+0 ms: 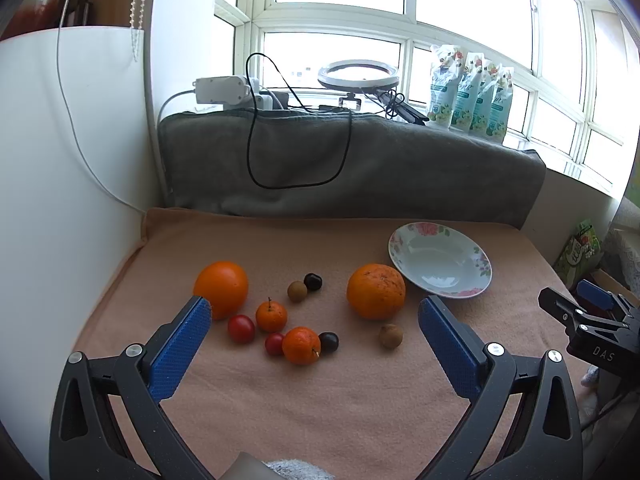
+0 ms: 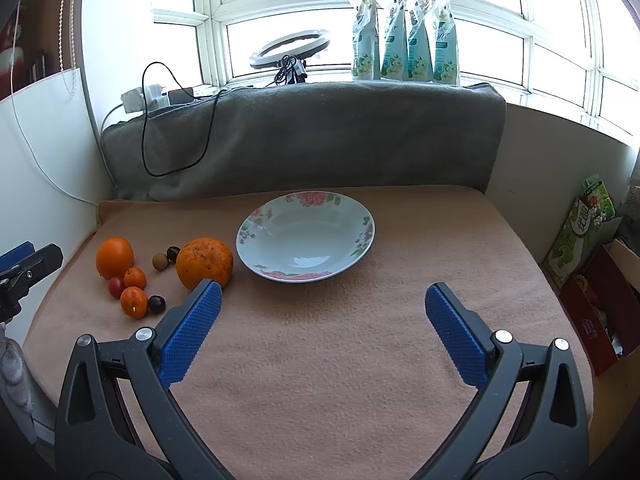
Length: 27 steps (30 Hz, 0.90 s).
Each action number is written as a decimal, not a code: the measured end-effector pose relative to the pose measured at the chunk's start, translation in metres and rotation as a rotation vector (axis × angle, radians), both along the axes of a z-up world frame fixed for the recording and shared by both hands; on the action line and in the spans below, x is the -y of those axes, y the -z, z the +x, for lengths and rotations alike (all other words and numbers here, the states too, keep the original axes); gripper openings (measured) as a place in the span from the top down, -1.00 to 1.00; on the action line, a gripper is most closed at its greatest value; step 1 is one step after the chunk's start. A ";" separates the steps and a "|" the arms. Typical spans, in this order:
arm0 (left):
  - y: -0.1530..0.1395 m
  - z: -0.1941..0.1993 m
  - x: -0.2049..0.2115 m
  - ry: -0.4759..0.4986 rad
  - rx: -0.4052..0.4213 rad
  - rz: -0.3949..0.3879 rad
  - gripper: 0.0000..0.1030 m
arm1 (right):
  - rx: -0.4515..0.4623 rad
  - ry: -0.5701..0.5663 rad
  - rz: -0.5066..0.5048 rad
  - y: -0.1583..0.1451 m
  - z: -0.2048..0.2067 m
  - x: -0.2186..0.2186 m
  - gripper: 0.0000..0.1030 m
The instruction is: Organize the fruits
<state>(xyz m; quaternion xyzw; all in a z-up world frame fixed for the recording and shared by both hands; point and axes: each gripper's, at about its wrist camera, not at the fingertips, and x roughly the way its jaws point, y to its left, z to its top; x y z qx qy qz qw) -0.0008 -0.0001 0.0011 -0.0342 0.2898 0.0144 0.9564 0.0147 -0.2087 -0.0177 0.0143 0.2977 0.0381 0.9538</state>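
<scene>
Both the left claw (image 1: 314, 322) and the right claw (image 2: 323, 306) are held wide open and empty; the fruits (image 1: 296, 312) are scattered on the table (image 2: 360, 360), left of the empty plate (image 2: 306, 236)

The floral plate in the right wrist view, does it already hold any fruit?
No. The floral plate is bare inside, and all the fruits, such as the large rough orange, lie on the blanket to its left.
</scene>
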 end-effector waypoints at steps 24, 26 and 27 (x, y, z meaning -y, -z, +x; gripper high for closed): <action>-0.001 0.001 0.003 -0.001 0.002 0.003 -0.99 | -0.003 -0.005 0.006 0.002 0.001 -0.002 -1.00; -0.002 0.000 0.003 -0.002 0.003 0.002 -0.99 | -0.005 -0.004 0.006 0.003 0.000 -0.006 -1.00; -0.002 0.000 0.003 -0.002 0.003 0.002 -0.99 | -0.007 -0.004 0.007 0.003 0.000 -0.007 -1.00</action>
